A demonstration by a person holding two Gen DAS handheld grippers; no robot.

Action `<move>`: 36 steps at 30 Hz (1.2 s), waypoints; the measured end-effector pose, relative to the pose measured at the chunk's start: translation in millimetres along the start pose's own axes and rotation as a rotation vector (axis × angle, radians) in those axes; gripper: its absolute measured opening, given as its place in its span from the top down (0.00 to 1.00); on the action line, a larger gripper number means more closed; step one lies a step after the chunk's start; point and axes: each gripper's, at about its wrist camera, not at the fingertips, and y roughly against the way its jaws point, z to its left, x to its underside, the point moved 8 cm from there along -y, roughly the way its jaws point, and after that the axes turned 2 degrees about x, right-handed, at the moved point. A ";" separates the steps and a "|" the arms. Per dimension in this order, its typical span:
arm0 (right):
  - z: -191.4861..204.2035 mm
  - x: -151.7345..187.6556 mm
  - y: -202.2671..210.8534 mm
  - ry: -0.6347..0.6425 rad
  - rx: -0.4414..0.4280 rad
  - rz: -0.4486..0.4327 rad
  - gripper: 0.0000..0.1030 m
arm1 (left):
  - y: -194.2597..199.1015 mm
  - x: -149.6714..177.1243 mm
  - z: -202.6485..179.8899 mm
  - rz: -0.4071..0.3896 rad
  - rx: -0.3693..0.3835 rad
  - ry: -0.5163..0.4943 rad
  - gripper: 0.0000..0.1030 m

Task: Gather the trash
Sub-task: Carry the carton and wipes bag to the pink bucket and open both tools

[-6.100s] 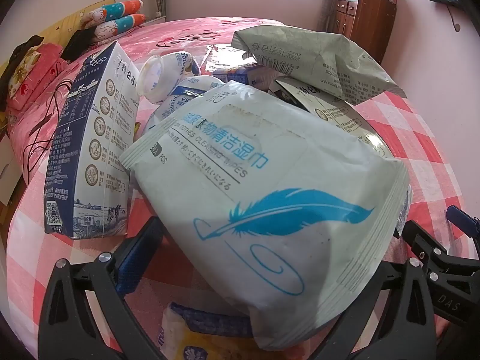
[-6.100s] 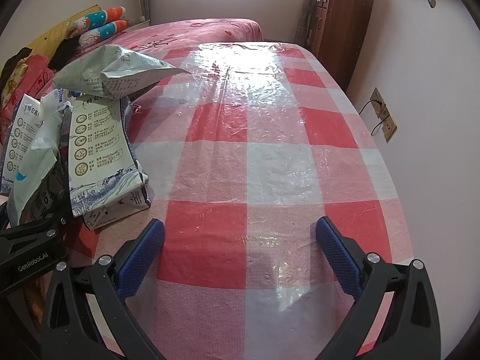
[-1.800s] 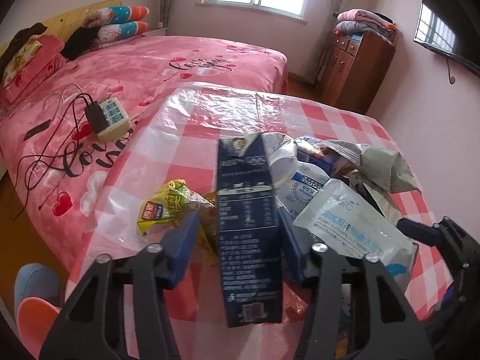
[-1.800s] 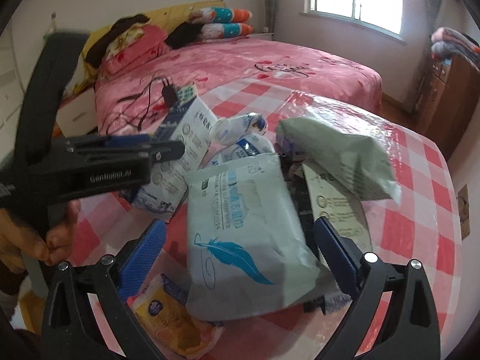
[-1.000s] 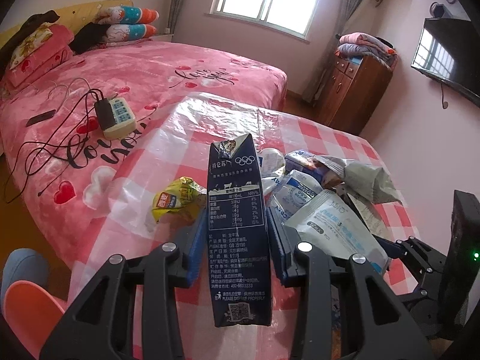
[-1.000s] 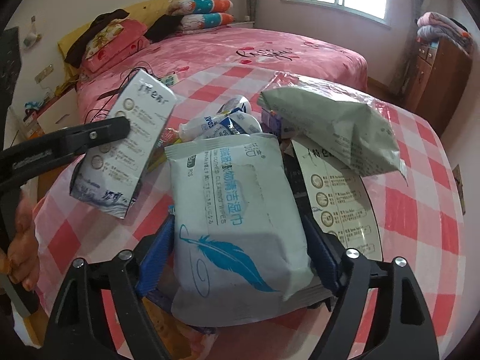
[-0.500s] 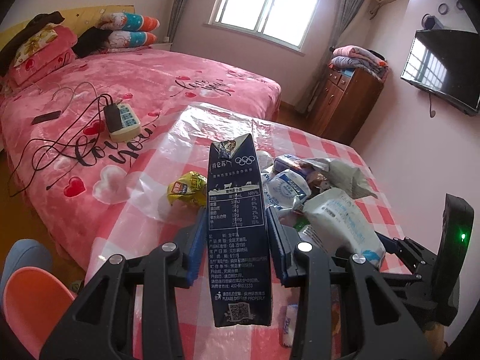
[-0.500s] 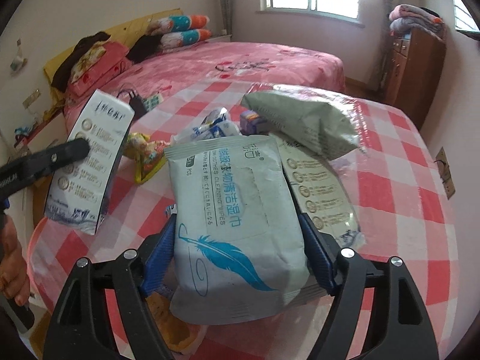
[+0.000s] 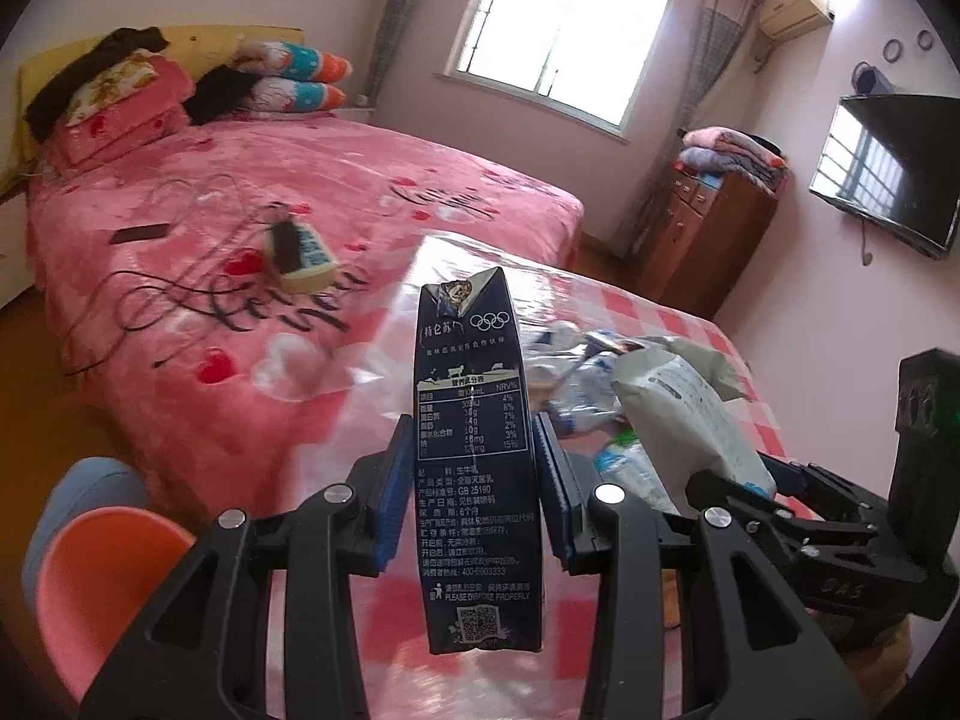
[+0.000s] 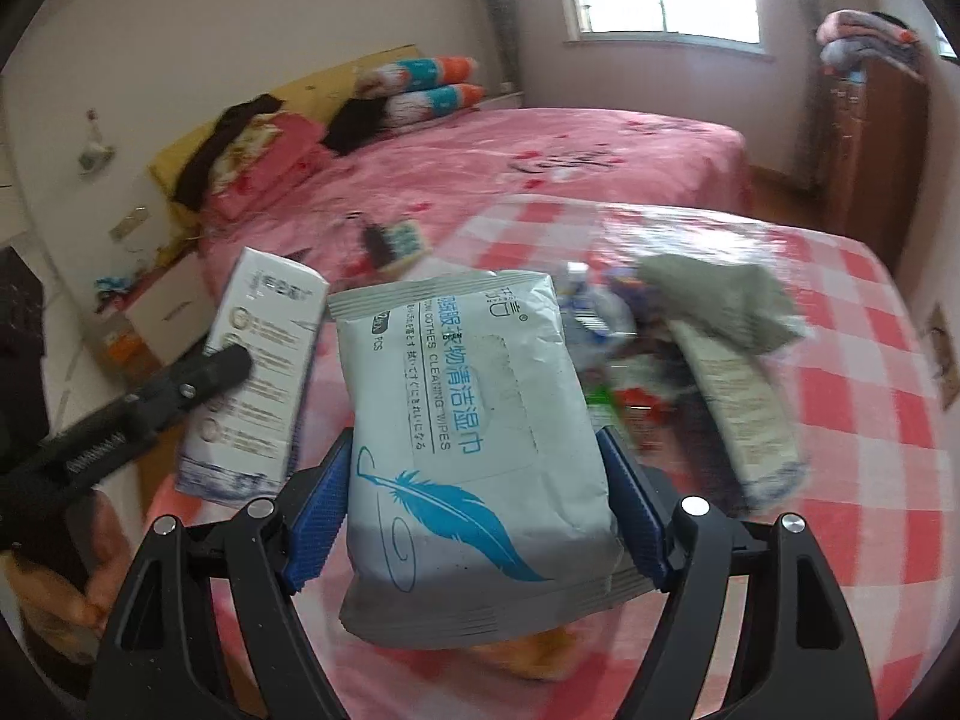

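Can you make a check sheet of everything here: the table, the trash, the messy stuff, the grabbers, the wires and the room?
Surface: red-and-white checked plastic tablecloth.
Job's things: dark blue milk carton, white wet-wipes pack with blue feather.
Clutter: crumpled grey-green bag and a heap of wrappers on the table.
Grippers: left gripper jaws clamp the carton; right gripper jaws clamp the pack.
Cables: black cords and white power strip on the pink bed.
Surroundings: window, brown wooden cabinet, wall television.
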 end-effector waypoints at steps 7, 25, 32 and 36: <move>98.7 4.6 -20.3 0.086 -0.189 0.054 0.25 | 38.9 16.0 72.1 -0.015 -0.144 0.044 0.61; 248.0 55.9 -97.7 0.263 -0.393 0.190 0.17 | 71.7 105.3 249.7 0.094 -0.491 0.259 0.32; 206.3 51.4 -88.4 0.172 -0.337 0.142 0.14 | 80.4 121.7 262.5 0.098 -0.562 0.243 0.21; 172.8 48.5 -79.5 0.112 -0.291 0.113 0.14 | 74.5 122.6 254.1 0.106 -0.541 0.232 0.20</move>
